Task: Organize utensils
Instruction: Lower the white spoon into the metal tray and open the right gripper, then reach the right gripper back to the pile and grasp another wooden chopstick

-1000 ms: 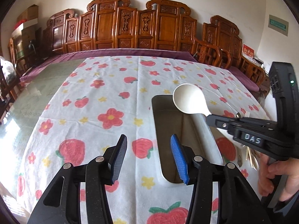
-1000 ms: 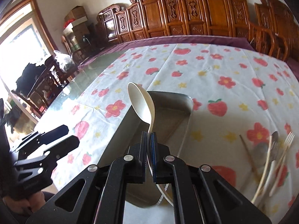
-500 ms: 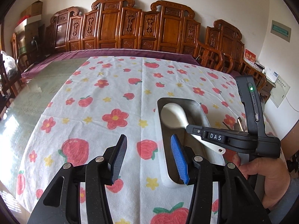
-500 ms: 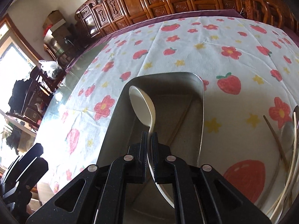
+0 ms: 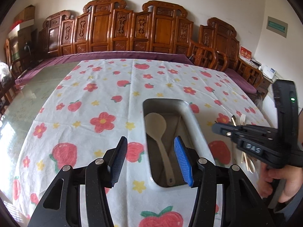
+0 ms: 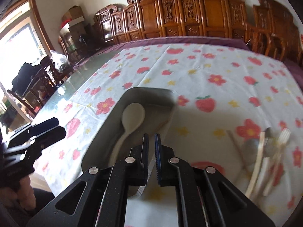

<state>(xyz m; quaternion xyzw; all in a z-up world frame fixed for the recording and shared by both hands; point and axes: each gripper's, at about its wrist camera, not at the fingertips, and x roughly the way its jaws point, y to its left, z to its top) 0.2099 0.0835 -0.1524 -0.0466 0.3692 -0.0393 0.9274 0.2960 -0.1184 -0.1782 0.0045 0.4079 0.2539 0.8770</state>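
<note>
A white plastic spoon (image 5: 158,130) lies inside the metal tray (image 5: 195,124) on the flowered tablecloth, bowl at the far end; it also shows in the right wrist view (image 6: 130,121), in the tray (image 6: 106,132). My right gripper (image 6: 151,141) is slightly open and empty, just above the tray's right rim; it shows from the side in the left wrist view (image 5: 215,127). My left gripper (image 5: 149,151) is open and empty, over the tray's near left edge. Loose utensils (image 6: 265,151), a fork, a spoon and chopsticks, lie on the cloth to the right of the tray.
Carved wooden chairs (image 5: 132,28) line the far side of the table. The cloth's left edge gives way to bare glass tabletop (image 5: 28,98). A thin stick (image 5: 177,125) lies inside the tray beside the spoon.
My right gripper lowered the white spoon into the tray, let go of it and pulled back to the right. The left gripper stayed open near the tray.
</note>
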